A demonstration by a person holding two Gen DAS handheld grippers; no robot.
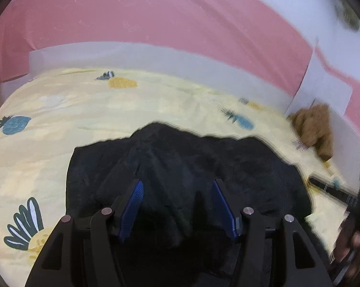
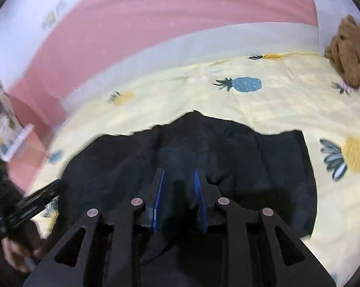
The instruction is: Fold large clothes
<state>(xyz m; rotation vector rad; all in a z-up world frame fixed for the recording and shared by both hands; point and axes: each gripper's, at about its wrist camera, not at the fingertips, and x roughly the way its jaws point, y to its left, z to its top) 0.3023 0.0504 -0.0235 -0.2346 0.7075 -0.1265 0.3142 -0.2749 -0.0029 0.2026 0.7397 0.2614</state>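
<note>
On the left, the left gripper (image 1: pixel 177 184) reaches forward over a dark garment (image 1: pixel 184 167) that lies spread on a bed. Its two blue-padded fingers (image 1: pixel 132 205) stand wide apart, released, with nothing between them; the cloth shows in the gap, and whether the tips touch it cannot be told. In the left wrist view the garment fills the lower middle, from about 9 o'clock round to 3 o'clock of the gripper, its far edge rumpled into a peak at 12 o'clock. The pale yellow bedsheet (image 1: pixel 48 110) with printed pineapples spreads around it on all sides but the near one. At 2 o'clock a brown plush toy (image 1: pixel 316 129) sits against the white bed rail (image 1: pixel 156 55), and a pink wall (image 1: pixel 144 12) rises behind.

At 3 o'clock in that view, blurred, the right gripper (image 1: pixel 332 189) comes in low from the edge, with a hand behind it.

Further right, the right gripper (image 2: pixel 179 179) also points forward over the dark garment (image 2: pixel 263 162). Its fingers (image 2: pixel 200 201) stand closer together than the left pair, yet a clear gap shows between the blue pads, so it is loose rather than clenched, and no fold of cloth can be seen pinched there. The garment's far hem peaks at 12 o'clock and its right edge runs down at 3 o'clock. In this view the left gripper (image 2: pixel 36 201) shows blurred at 9 o'clock, held by a hand (image 2: pixel 15 253) at 8 o'clock. The bedsheet (image 2: pixel 275 100) stretches beyond, and the plush toy (image 2: pixel 347 52) lies at 1 o'clock by the bed rail (image 2: pixel 227 40).
</note>
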